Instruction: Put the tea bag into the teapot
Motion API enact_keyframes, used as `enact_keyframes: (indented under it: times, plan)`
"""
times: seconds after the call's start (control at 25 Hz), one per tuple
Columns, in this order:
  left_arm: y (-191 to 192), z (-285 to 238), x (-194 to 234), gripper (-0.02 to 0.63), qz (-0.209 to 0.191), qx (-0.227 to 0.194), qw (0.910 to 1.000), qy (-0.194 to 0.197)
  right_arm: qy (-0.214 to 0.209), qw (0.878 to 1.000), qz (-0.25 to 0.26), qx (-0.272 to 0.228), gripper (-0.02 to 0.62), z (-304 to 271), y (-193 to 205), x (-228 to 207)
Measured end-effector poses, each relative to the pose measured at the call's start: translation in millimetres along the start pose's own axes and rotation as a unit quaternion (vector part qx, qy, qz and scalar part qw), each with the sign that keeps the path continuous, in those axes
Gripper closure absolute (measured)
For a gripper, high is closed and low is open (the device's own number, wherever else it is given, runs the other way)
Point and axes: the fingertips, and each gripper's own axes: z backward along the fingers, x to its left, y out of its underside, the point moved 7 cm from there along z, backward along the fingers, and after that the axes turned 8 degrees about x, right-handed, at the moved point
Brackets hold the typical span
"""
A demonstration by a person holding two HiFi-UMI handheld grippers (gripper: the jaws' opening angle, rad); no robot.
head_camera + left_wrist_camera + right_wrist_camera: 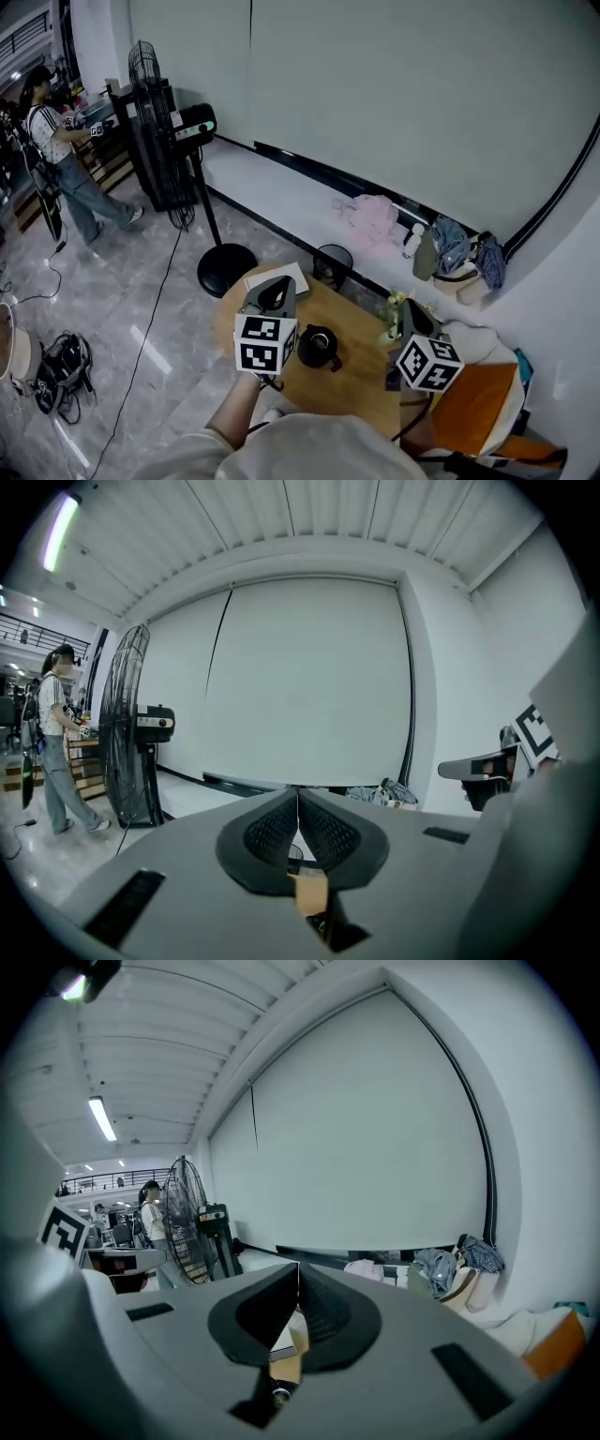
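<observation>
Left gripper [298, 801], right gripper [298, 1277] both clenched empty over the round wooden table [361, 370] with teapot [317, 347]; fan [155, 131] on glossy floor [122, 309].

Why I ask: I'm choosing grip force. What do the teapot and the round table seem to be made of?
The teapot is black with a slight sheen near the lid. That suggests glazed ceramic or cast iron, but it is too small to tell which. The table has an even tan, matte top, so it is probably wood or a wood-look laminate. No grain can be made out.
</observation>
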Motion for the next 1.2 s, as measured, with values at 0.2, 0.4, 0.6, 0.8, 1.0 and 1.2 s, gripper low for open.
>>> enact_keyframes:
  times: [0.2,0.4,0.6,0.8,1.0,1.2]
  plan:
    - [-4,7,10,0.588,0.002,-0.01,0.9999,-0.009,0.008,1.0,-0.002,-0.01,0.561,3,-6,3]
    - [-1,7,8,0.588,0.004,-0.011,0.9999,-0.012,0.011,1.0,0.02,0.002,0.561,5,0,4]
    - [1,9,9,0.588,0.007,-0.008,0.9999,-0.012,0.017,1.0,0.024,0.004,0.561,6,2,6]
    - [6,12,9,0.588,0.005,-0.001,1.0,-0.008,0.015,1.0,0.018,0.002,0.561,7,5,11]
    - [8,15,13,0.588,0.006,0.003,0.9999,-0.009,0.013,1.0,0.018,0.005,0.561,8,7,16]
    - [12,17,15,0.588,0.009,0.005,0.9999,-0.009,0.014,1.0,0.019,0.007,0.561,8,10,19]
